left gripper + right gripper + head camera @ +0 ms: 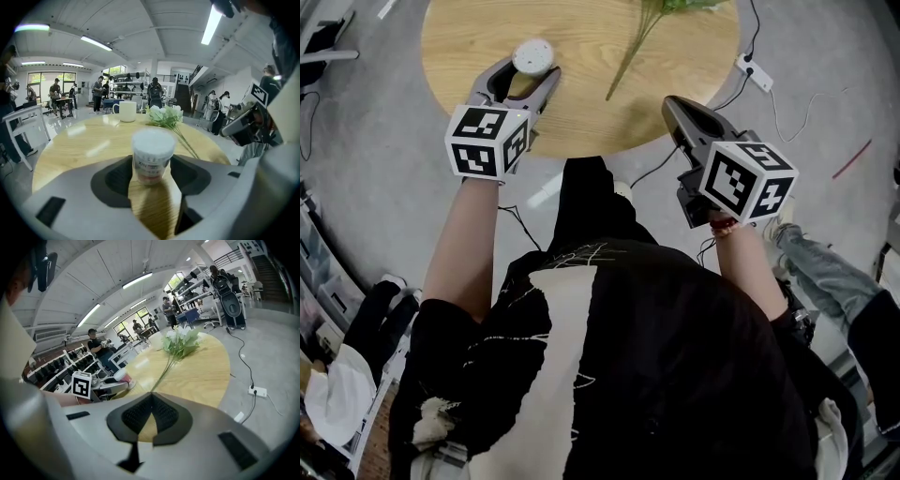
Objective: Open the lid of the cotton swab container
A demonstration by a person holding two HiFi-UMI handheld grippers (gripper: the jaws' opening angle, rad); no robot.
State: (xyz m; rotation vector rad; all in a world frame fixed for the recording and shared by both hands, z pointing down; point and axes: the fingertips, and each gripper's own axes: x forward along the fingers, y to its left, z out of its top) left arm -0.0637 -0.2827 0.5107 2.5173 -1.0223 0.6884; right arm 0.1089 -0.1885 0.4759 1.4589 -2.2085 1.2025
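Observation:
The cotton swab container [532, 56] is a small round tub with a white lid, standing upright near the front left of the round wooden table [600, 112]. My left gripper [534, 67] has its two fingers on either side of it. In the left gripper view the container [152, 157] fills the gap between the dark pads [119, 176], which lie against its sides; the lid is on. My right gripper [671, 101] hovers over the table's front right edge, apart from the container. Its pads [138, 414] meet at a point, jaws shut with nothing between them.
A bunch of green stems with white flowers [642, 33] lies across the table's far middle. A white mug [127, 111] stands at the far side. A power strip and cables [754, 72] lie on the floor to the right. People stand in the room beyond.

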